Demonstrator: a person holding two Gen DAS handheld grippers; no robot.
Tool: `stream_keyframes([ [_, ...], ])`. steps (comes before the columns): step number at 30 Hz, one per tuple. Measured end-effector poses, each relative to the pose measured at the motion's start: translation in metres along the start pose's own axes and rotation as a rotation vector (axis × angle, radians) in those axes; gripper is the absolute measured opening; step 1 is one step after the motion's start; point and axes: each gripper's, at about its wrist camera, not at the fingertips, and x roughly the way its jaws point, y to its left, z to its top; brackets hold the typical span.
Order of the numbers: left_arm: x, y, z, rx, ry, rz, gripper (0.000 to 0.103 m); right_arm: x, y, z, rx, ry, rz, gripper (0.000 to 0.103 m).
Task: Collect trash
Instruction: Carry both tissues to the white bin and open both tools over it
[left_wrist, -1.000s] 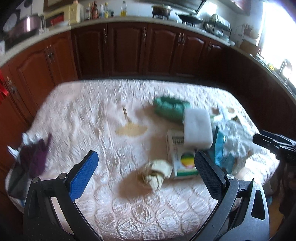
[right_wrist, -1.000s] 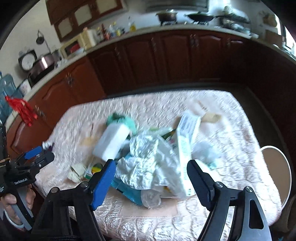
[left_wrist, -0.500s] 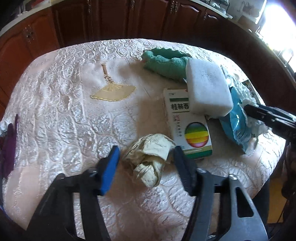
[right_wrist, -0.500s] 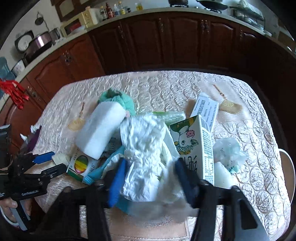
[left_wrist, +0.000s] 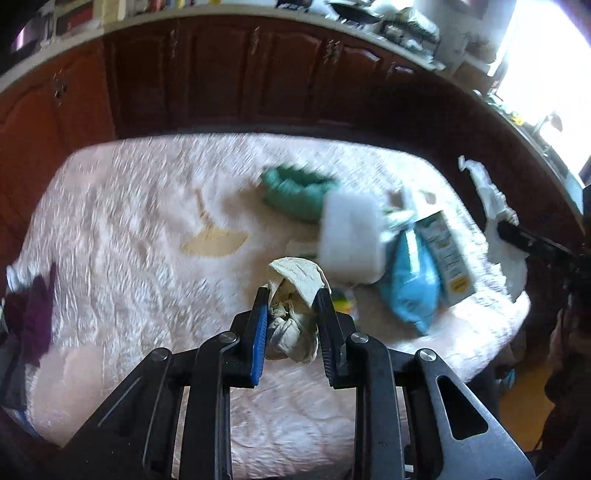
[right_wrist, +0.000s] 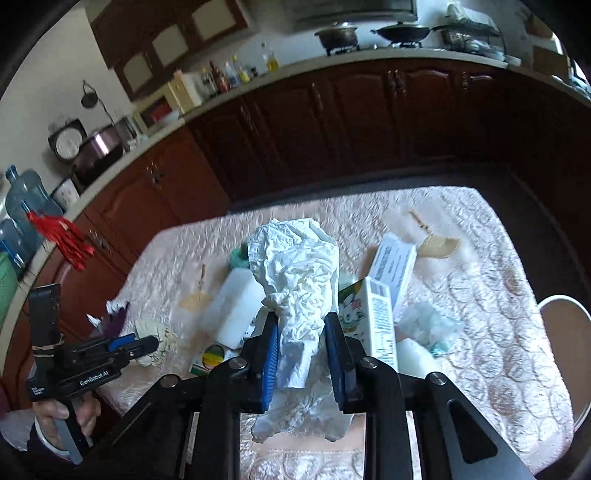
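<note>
My left gripper (left_wrist: 291, 295) is shut on a crumpled yellowish wad of paper (left_wrist: 293, 314) and holds it above the table's front part; it also shows in the right wrist view (right_wrist: 155, 341). My right gripper (right_wrist: 301, 317) is shut on a large crumpled white paper (right_wrist: 295, 273) and holds it up above the pile. That white paper also hangs from the right gripper at the right in the left wrist view (left_wrist: 495, 221).
On the pink quilted table (left_wrist: 110, 229) lie a white foam block (left_wrist: 349, 236), a green cloth (left_wrist: 295, 188), a blue packet (left_wrist: 410, 284), a milk carton (right_wrist: 373, 317), a white box (right_wrist: 393, 262), a colourful box (right_wrist: 210, 356) and a plastic wad (right_wrist: 428, 325). A purple cloth (left_wrist: 33, 314) lies at the left edge.
Both grippers have closed, the left on the yellowish wad and the right on the white paper. Both have lifted their loads off the table.
</note>
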Motion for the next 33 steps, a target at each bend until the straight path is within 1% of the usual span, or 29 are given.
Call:
stream_keyframes([
  [3, -0.008, -0.028, 0.012, 0.046, -0.02, -0.031, 0.022, -0.015, -0.007, -0.002, 0.009, -0.022, -0.016, 0.023],
  [6, -0.007, -0.054, 0.023, 0.082, -0.026, -0.073, 0.022, -0.031, -0.025, -0.003, 0.036, -0.036, -0.053, 0.023],
  [11, 0.002, -0.121, 0.04, 0.168, -0.018, -0.158, 0.022, -0.062, -0.062, -0.009, 0.086, -0.072, -0.134, 0.023],
  [16, 0.02, -0.199, 0.052, 0.273, 0.01, -0.225, 0.022, -0.093, -0.115, -0.017, 0.179, -0.095, -0.23, 0.023],
  [19, 0.032, -0.244, 0.057, 0.32, 0.034, -0.269, 0.022, -0.111, -0.15, -0.022, 0.242, -0.108, -0.289, 0.023],
  [23, 0.051, -0.296, 0.063, 0.358, 0.063, -0.324, 0.023, -0.128, -0.2, -0.03, 0.338, -0.102, -0.359, 0.023],
  [28, 0.085, -0.358, 0.062, 0.39, 0.11, -0.348, 0.023, -0.14, -0.244, -0.045, 0.425, -0.089, -0.413, 0.023],
  [31, 0.101, -0.384, 0.061, 0.4, 0.132, -0.355, 0.023, -0.146, -0.267, -0.063, 0.456, -0.073, -0.45, 0.023],
  [33, 0.115, -0.398, 0.06, 0.407, 0.141, -0.352, 0.023, -0.145, -0.278, -0.067, 0.477, -0.065, -0.459, 0.023],
])
